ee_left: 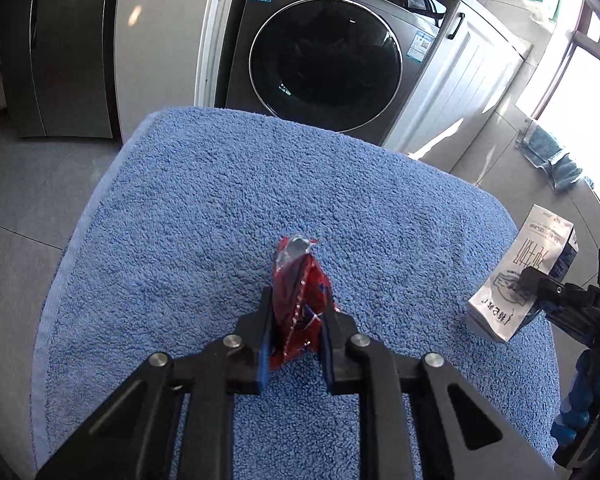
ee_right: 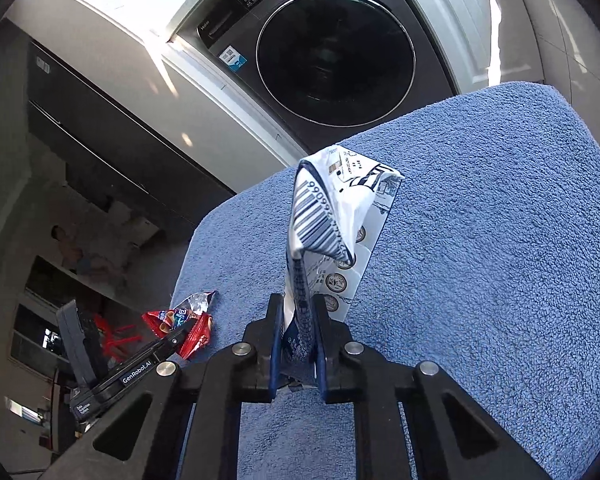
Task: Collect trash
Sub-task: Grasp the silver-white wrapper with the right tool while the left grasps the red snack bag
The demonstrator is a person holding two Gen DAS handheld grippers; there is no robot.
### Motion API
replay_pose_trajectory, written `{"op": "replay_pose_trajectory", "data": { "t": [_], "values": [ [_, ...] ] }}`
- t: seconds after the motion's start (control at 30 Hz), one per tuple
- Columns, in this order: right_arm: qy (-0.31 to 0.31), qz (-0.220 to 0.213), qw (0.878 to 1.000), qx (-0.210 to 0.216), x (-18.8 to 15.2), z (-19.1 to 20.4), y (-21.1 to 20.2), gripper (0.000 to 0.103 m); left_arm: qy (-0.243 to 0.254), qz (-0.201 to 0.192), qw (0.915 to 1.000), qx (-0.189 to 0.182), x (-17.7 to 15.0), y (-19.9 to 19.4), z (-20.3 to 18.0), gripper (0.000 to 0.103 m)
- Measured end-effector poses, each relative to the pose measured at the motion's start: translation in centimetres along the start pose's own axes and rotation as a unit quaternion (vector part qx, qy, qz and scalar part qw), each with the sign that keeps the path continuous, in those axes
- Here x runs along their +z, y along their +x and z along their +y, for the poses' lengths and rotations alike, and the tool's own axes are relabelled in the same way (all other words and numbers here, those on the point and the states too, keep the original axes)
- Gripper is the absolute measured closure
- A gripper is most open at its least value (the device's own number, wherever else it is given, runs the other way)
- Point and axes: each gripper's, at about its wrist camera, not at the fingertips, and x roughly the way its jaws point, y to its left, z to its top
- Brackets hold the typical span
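Left gripper [ee_left: 298,320]: jaws closed down on a crumpled red snack wrapper [ee_left: 300,300], low centre of the left wrist view. The wrapper stands up between the jaws, its torn silver end pointing toward the top of the frame. Below it lies a blue terry towel [ee_left: 220,208] that covers the surface.

Right gripper [ee_right: 296,336]: jaws pinched nearly together on the lower end of a flattened white-and-blue carton [ee_right: 332,216], centre of the right wrist view. The carton rises from the jaws, folded over at the top, barcode side facing the camera. Blue towel [ee_right: 480,260] fills the right half of this frame.

Cross-check: in the left wrist view the carton [ee_left: 516,276] sits at the right edge, gripped by the right gripper [ee_left: 540,284], at the right rim of the towel. In the right wrist view the red wrapper [ee_right: 184,320] appears lower left, at the towel's left edge, held by the left gripper [ee_right: 176,334].

Background: dark grey front-loading washing machine [ee_left: 324,60] with round door, upper centre of both views [ee_right: 336,52]; white cabinet door [ee_left: 472,80] to its right in the left wrist view.
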Motion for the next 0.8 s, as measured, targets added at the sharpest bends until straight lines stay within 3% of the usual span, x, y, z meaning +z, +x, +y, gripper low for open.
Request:
{"op": "replay_pose_trajectory", "data": {
  "t": [0.43, 0.8],
  "values": [
    [-0.020, -0.064, 0.998, -0.020, -5.6, 0.8, -11.6, 0.090, 0.042, -0.037, 0.9982, -0.020, -3.1, -7.6, -4.1, 0.086],
    [-0.010, -0.171, 0.980, -0.098, -8.6, -2.1, -25.3, 0.090, 0.092, -0.049, 0.9918, -0.074, -4.2, -10.4, -12.8, 0.086]
  ]
}}
